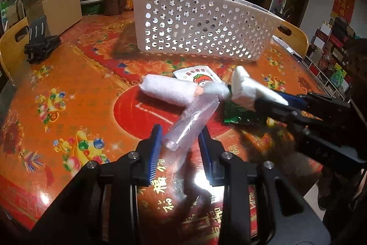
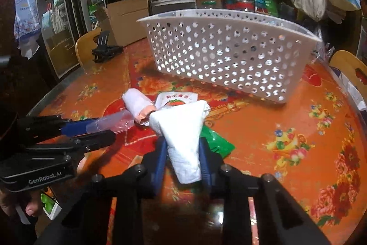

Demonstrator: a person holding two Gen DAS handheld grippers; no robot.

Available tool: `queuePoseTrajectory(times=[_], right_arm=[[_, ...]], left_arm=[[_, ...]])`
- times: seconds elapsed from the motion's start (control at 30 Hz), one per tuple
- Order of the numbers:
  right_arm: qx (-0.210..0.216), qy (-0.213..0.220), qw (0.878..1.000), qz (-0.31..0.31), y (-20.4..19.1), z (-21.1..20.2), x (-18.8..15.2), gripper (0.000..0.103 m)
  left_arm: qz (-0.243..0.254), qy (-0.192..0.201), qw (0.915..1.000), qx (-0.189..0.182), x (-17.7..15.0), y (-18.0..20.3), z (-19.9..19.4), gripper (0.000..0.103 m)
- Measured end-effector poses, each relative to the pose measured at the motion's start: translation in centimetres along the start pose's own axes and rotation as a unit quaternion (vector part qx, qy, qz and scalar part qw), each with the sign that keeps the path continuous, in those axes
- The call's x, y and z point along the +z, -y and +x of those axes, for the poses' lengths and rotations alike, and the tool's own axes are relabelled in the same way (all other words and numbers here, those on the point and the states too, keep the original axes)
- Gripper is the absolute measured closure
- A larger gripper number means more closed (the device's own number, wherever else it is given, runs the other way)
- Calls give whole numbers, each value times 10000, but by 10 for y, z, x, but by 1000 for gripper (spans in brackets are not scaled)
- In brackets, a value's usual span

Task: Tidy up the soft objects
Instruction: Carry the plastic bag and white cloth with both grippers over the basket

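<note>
- Our left gripper [image 1: 181, 137] has its blue pads pinched on a clear plastic roll [image 1: 191, 123]; the roll juts forward from between the pads, tilted up toward the middle of the table [image 1: 75, 88]; in the right wrist view this gripper [image 2: 110, 128] reaches in from the left with the roll [image 2: 110, 123] clamped at its tip.
- Our right gripper [image 2: 182, 153] is pressed together on a white packet of tissues [image 2: 183, 134], squeezing its near end narrow while the far end fans out wide; from the left wrist view we see it [image 1: 270, 102] coming in from the right, the packet [image 1: 245, 88] lifted off the table.
- A white rolled cloth with a pink end [image 1: 169, 91] lies on the table between the two held things, its pink end near both; a white sachet with a tomato print [image 1: 197, 77] lies flat just behind it.
- A green foil packet [image 2: 218, 144] lies on the table under the right gripper, partly hidden by it.
- The white perforated basket [image 1: 206, 24] stands beyond all of these, at the far side of the table; we cannot tell what is inside.
- A black folding stand [image 1: 39, 43] sits at the left edge, well apart from the rest.
</note>
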State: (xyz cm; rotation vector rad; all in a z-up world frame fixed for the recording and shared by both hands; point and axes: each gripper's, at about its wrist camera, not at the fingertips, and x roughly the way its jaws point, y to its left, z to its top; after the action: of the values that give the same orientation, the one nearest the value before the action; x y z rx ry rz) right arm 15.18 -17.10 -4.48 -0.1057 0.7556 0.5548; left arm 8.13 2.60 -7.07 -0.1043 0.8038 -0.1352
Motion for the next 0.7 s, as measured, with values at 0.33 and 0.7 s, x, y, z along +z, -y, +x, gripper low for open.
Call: queuePoseTrajectory(times=[0.33, 0.7], right_arm=[[-112, 450, 9987, 207, 17, -45, 1, 76], [-242, 754, 9966, 212, 21, -87, -1, 76]], left_arm=[[-41, 219, 9997, -34, 3, 0, -22, 73], [-47, 557, 9984, -23, 10, 9, -59, 73]])
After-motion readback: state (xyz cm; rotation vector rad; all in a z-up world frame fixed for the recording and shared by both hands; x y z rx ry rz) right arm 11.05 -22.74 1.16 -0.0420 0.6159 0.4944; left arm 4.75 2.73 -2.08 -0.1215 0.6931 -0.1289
